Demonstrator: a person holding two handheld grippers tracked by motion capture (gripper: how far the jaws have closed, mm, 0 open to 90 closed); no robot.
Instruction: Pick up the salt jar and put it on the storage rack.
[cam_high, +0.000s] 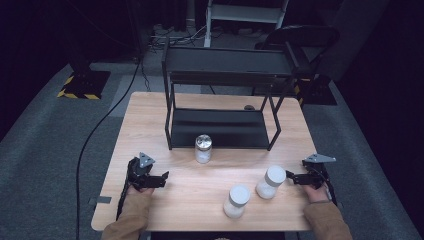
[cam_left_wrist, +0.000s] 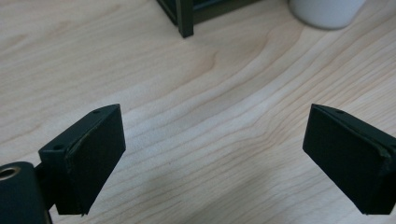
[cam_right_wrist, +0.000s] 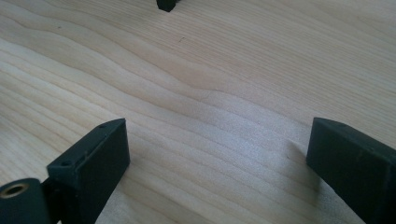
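Two white jars sit at the counter's (cam_high: 150, 115) near edge, front jar (cam_high: 236, 201) and second jar (cam_high: 270, 182), the latter just beside the right tool (cam_high: 291, 177). Both tools rest empty, jaws wide apart. Left tool (cam_high: 159, 179) is farther off; a shiny-lidded jar (cam_high: 203, 148) stands before the black shelf (cam_high: 220, 127).

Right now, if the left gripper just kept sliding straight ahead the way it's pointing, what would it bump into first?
Probably the black shelf rack's front leg. From the open left gripper, bare wood leads up to it; the white jar sits off to the side. Depth is hard to judge.
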